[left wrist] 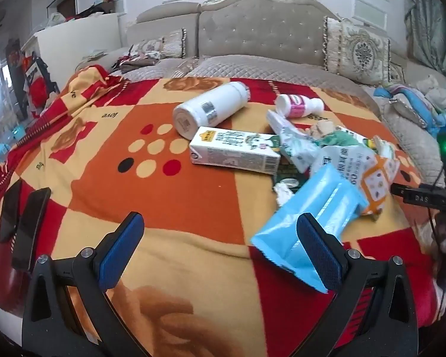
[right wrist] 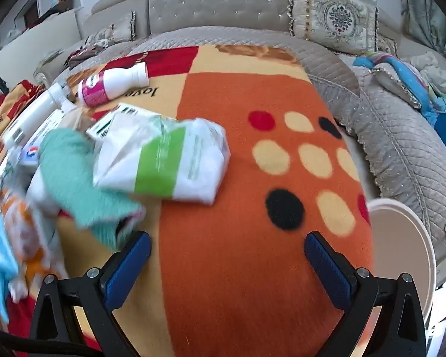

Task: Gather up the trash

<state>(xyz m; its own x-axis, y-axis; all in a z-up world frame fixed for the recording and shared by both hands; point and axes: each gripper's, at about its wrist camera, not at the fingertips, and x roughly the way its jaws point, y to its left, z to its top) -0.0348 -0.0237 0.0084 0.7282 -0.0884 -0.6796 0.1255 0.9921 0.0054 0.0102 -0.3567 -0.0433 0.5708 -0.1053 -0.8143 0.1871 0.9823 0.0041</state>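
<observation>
Trash lies heaped on a bed covered by a red, orange and cream blanket [left wrist: 175, 196]. Left tool [left wrist: 220, 250]: jaws spread wide, nothing between them, held low over the blanket. A light blue wrapper [left wrist: 309, 217] lies just ahead of its right finger, whose tip overlaps the wrapper's near end in this view; contact cannot be confirmed.

Beyond the wrapper, items observed:
- white milk carton [left wrist: 235, 151], lying on its side, near the middle of the blanket;
- large white bottle [left wrist: 208, 111], on its side, just behind the carton;
- small white bottle with pink label [left wrist: 297, 105], on its side, to the right of the large one;
- orange and white snack bag [left wrist: 377, 178], touching the blue wrapper on the far right;
- crumpled green and white packaging [left wrist: 300, 145] between carton and snack bag.

Right tool [right wrist: 227, 258]: jaws likewise wide apart and empty, over bare orange blanket. A teal cloth-like item [right wrist: 83, 181], blurred, sits just beyond its left finger. A white packet with a green band [right wrist: 163, 160] rests ahead, touching the teal item. A cream round rim [right wrist: 416, 238] shows at the bed's right edge. An upholstered headboard [left wrist: 258, 29] and patterned cushions [left wrist: 356, 50] stand behind.
</observation>
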